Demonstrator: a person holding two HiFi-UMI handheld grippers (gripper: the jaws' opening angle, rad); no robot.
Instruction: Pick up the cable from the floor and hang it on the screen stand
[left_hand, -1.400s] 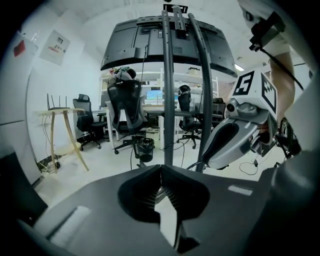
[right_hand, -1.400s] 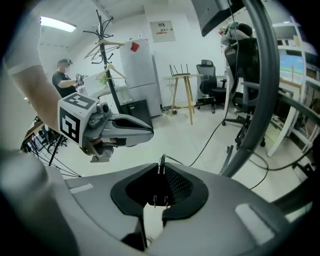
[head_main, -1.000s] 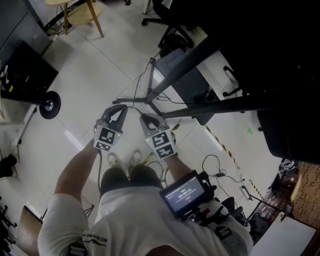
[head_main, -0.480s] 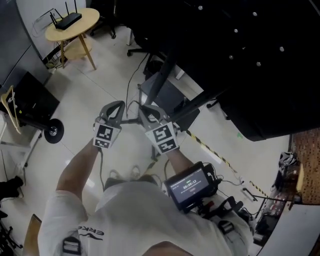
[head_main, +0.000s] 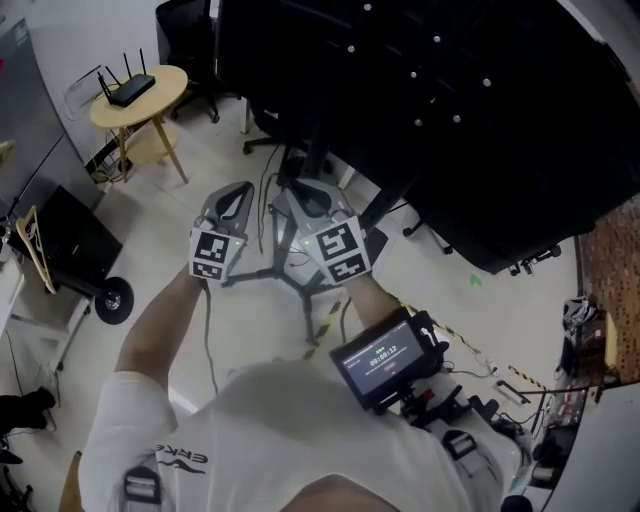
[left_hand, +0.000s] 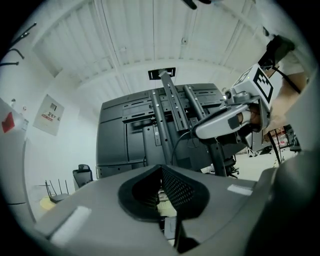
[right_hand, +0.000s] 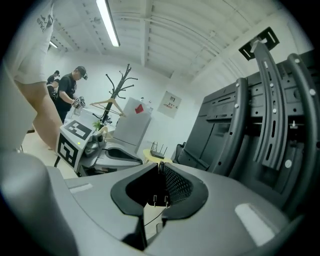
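head view: right gripper (head_main: 296, 196) pinches the cable (right_hand: 159, 201) by its plug, left gripper (head_main: 238, 198) pressed shut; stand (left_hand: 166, 107) at 12 o'clock. i judge the cable light and floppy, best held near the plug.

Screen (head_main: 470, 110) cut off by top, right edges; cable (right_hand: 155, 200) mostly hidden within right gripper (right_hand: 159, 166), only plug prongs show.

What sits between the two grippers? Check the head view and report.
In the head view, a thin dark cord shows in the gap between the left gripper and the right gripper, with the screen stand's legs beneath it.
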